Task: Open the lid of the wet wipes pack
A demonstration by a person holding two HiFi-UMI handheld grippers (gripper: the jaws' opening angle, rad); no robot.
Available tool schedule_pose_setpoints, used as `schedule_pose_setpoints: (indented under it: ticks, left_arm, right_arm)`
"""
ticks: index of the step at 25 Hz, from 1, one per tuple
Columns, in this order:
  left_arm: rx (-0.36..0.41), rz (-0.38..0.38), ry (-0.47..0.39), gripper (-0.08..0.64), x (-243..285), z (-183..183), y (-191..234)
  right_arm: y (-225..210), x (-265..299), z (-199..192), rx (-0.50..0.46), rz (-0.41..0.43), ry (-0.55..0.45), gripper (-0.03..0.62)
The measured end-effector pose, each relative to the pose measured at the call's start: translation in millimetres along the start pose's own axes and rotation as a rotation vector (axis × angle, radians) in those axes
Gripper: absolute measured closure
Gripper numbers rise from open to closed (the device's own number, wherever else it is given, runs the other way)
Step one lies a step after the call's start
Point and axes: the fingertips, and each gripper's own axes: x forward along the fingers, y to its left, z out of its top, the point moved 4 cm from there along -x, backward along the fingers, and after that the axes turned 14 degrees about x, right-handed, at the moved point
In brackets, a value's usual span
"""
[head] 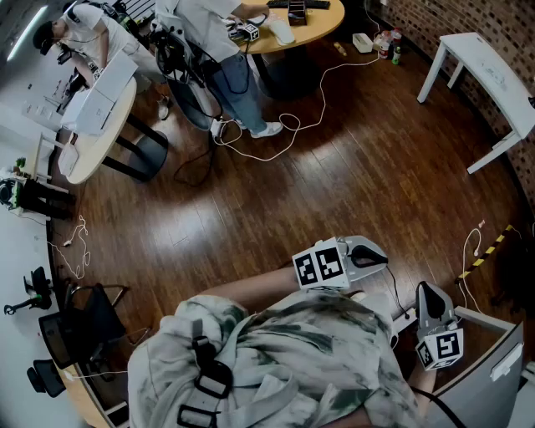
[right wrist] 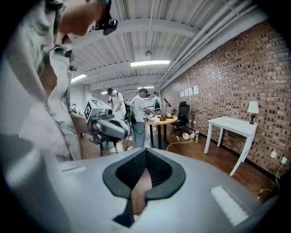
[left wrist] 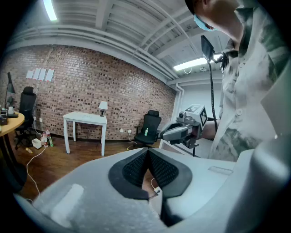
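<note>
No wet wipes pack shows in any view. In the head view my left gripper (head: 378,254) is held in front of the person's patterned shirt (head: 301,343), its marker cube (head: 320,266) facing up. My right gripper (head: 425,292) hangs a little lower and to the right, above its own cube (head: 440,349). Both are up in the air over the wooden floor. The left gripper view shows its black pads (left wrist: 136,170) meeting at the tip with nothing between them, and the right gripper (left wrist: 182,129) ahead. In the right gripper view the pads (right wrist: 159,173) also meet empty, facing the left gripper (right wrist: 108,127).
A white table (head: 485,67) stands by the brick wall at the far right. A round wooden table (head: 309,25) with people beside it is at the back, and cables (head: 284,125) trail over the floor. A white desk corner (head: 493,351) is by my right side.
</note>
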Motion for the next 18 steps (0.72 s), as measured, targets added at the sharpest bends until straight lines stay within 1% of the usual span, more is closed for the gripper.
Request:
schedule_pose_setpoints:
  ticks: [3, 7, 10, 13, 16, 18]
  left_arm:
    - [-0.018, 0.002, 0.001, 0.560, 31, 3, 22]
    - [-0.002, -0.010, 0.003, 0.560, 65, 9, 59]
    - [-0.008, 0.019, 0.011, 0.560, 86, 18, 98]
    - [-0.004, 0.053, 0.016, 0.560, 129, 42, 144]
    - [0.018, 0.067, 0.011, 0.560, 188, 77, 181]
    - [0.038, 0.076, 0.001, 0.560, 224, 96, 202]
  right_arm:
    - [-42, -4, 9, 0.006, -0.014, -0.006, 0.586]
    - [-92, 4, 23, -0.007, -0.034, -0.028, 0.586]
    - [-131, 23, 44, -0.007, -0.021, -0.043, 0.586]
    - [-188, 34, 72, -0.037, 0.011, -0.050, 0.586]
    - [-250, 23, 103, -0.057, 0.032, -0.069, 0.586]
    - [-291, 13, 115, -0.083, 0.029, -0.067, 0.586]
